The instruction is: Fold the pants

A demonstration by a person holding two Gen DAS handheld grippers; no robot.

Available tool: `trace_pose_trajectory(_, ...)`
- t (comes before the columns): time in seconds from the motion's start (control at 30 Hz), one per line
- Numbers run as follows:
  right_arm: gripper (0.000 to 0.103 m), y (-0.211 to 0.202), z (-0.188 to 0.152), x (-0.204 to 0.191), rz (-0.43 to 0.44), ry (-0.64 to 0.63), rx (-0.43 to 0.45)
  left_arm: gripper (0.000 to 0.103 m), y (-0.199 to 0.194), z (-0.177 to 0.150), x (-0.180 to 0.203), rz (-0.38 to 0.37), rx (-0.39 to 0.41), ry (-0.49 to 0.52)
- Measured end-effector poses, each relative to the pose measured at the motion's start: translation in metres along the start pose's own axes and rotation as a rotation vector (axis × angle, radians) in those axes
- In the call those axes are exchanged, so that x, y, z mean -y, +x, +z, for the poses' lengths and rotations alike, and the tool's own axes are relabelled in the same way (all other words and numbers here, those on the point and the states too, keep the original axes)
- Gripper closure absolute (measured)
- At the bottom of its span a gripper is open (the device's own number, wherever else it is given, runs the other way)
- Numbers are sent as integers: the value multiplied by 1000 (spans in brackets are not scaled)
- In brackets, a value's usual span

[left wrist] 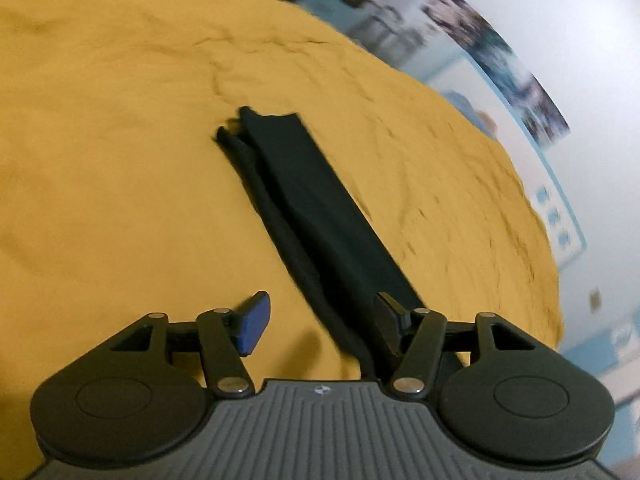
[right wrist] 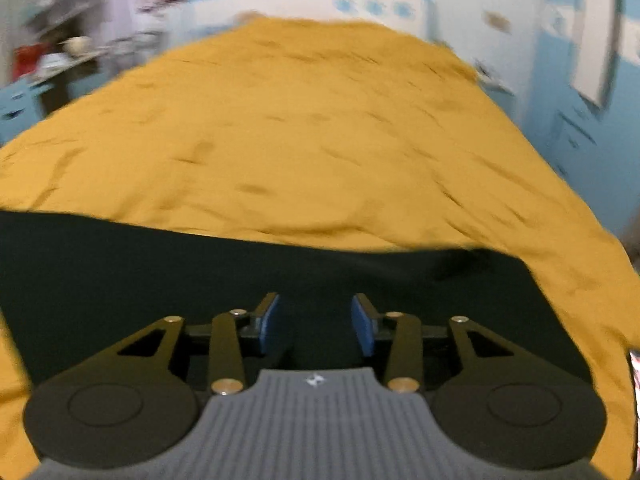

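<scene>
**Black pants lying on the yellow bedspread, both grippers standing apart**

In the left wrist view, the black pants (left wrist: 316,204) are lying as a long narrow strip on the yellow bedspread (left wrist: 120,168), running from about 12 o'clock near the middle of the frame down toward 5 o'clock, where they are passing just beside the right finger. The left gripper (left wrist: 324,326) is standing with its jaws wide apart, nothing pressed between them; bare bedspread is showing in most of the gap.

In the right wrist view, the pants (right wrist: 120,264) are spreading as a broad dark band from 9 o'clock to 3 o'clock. The right gripper (right wrist: 316,326) is hovering over that cloth with its jaws apart, the blue pads (right wrist: 267,326) gripping nothing. The far room is showing blurred.
</scene>
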State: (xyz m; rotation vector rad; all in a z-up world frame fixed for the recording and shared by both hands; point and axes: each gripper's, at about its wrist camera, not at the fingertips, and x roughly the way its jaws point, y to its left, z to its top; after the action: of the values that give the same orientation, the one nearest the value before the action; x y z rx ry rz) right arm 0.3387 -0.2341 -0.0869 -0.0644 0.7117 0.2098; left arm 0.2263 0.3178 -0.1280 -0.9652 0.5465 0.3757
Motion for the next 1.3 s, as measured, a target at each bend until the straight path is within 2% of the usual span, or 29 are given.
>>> trace_pose_trajectory(0.2,59,-3,10,-97,193,-85,31,33,43,21,-9,-18,-6,-129)
trace_pose_trajectory(0.33,57,10,10,-148,283,-151,12,33,65,35,-14,-13,32,-174)
trace_pose_trajectory(0.4,57,14,7,-170,311,-199,12,34,72,40,-16,-22,48,-183)
trace_pose_trajectory(0.47,54,24,0,-189,320,-251,11,39,81,47,-18,-32,66,-191)
trace_pose_trajectory(0.53,54,35,-15,-198,314,-268,-33,42,90,55,-25,-53,72,-226)
trace_pose_trajectory(0.6,52,56,-32,-202,338,-232,-172,56,96,60,-30,-92,78,-252)
trace_pose_trajectory(0.67,51,55,-42,-204,351,-243,-185,99,101,65,-35,-117,76,-260)
trace_pose_trajectory(0.8,50,47,-40,-202,390,-258,-197,98,106,68,-56,-186,71,-379)
trace_pose_trajectory(1.0,44,51,-41,-198,400,-224,-187,98,108,67,-54,-189,77,-378)
trace_pose_trajectory(1.13,43,43,-46,-192,389,-203,-159,98,97,67,-39,-209,119,-312)
trace_pose_trajectory(1.3,44,35,-43,-173,432,-54,-136,98,72,68,7,-262,183,-162)
